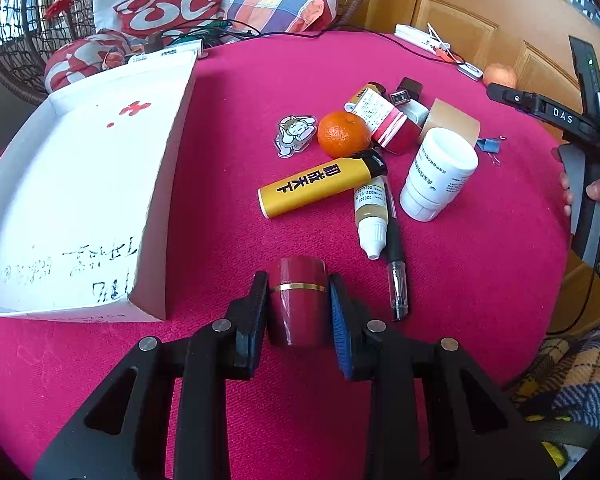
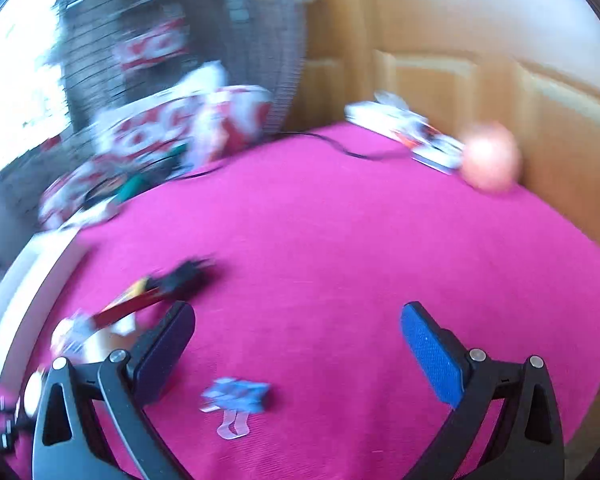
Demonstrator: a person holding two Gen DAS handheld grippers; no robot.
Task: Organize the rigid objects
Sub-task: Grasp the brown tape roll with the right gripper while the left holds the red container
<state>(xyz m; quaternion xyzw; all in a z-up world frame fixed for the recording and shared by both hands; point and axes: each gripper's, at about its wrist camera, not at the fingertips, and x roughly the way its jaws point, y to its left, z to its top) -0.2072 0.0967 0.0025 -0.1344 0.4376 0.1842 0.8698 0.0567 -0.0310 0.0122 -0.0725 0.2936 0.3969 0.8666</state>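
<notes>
At the near edge of the pink-covered surface (image 1: 480,280), the left tongs (image 1: 298,312) are clenched on a dark red cylinder with a gold band (image 1: 298,300), both pads pressed to its sides. Just beyond it lie a black pen (image 1: 396,264), a small dropper bottle (image 1: 371,220) and a yellow lighter (image 1: 320,186), with a white jar (image 1: 436,176) to their right. Behind those sits an orange (image 1: 343,134) beside a cartoon sticker (image 1: 294,134). A white shallow box (image 1: 80,200) occupies the left side of the surface. In the blurred right wrist view, the right tongs (image 2: 298,340) stand released, wide apart over bare cloth, a small blue clip (image 2: 238,396) below them. A peach-coloured fruit (image 2: 490,158) rests at the far right edge.
</notes>
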